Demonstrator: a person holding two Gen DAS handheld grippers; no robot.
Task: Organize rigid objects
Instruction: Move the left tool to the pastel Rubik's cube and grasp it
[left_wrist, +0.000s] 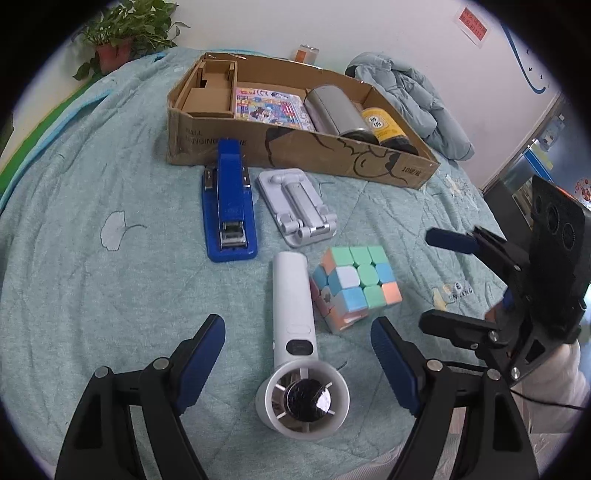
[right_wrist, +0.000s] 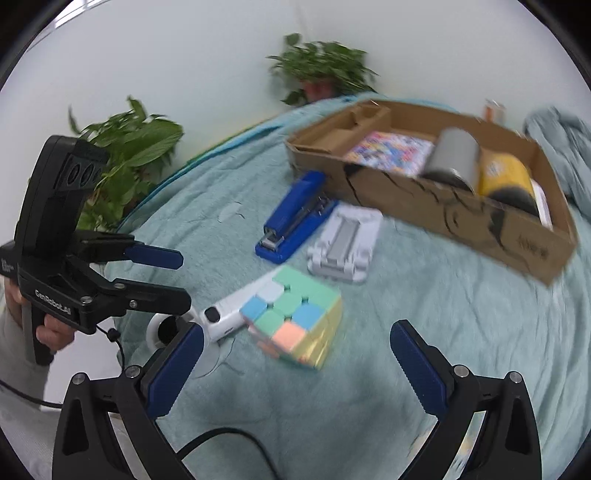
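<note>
A white handheld fan (left_wrist: 293, 325) lies on the teal quilt, its round head (left_wrist: 303, 400) nearest me. My left gripper (left_wrist: 295, 326) is open and straddles the fan's handle, pads clear of it. Right of the fan sits a pastel puzzle cube (left_wrist: 354, 284). Farther back lie a blue stapler (left_wrist: 229, 206) and a white folding phone stand (left_wrist: 299, 206). My right gripper (right_wrist: 297, 330) is open, with the cube (right_wrist: 291, 306) just ahead between its fingers, untouched. The left gripper (right_wrist: 184, 280) partly hides the fan (right_wrist: 225, 317) in the right wrist view.
A long cardboard box (left_wrist: 295, 155) stands behind the items, holding a colourful book (left_wrist: 273, 109), a silver cylinder (left_wrist: 336, 110) and a yellow-labelled dark bottle (left_wrist: 388, 129). A grey-blue jacket (left_wrist: 413, 88) lies at the back right. Potted plants (right_wrist: 321, 74) stand along the wall.
</note>
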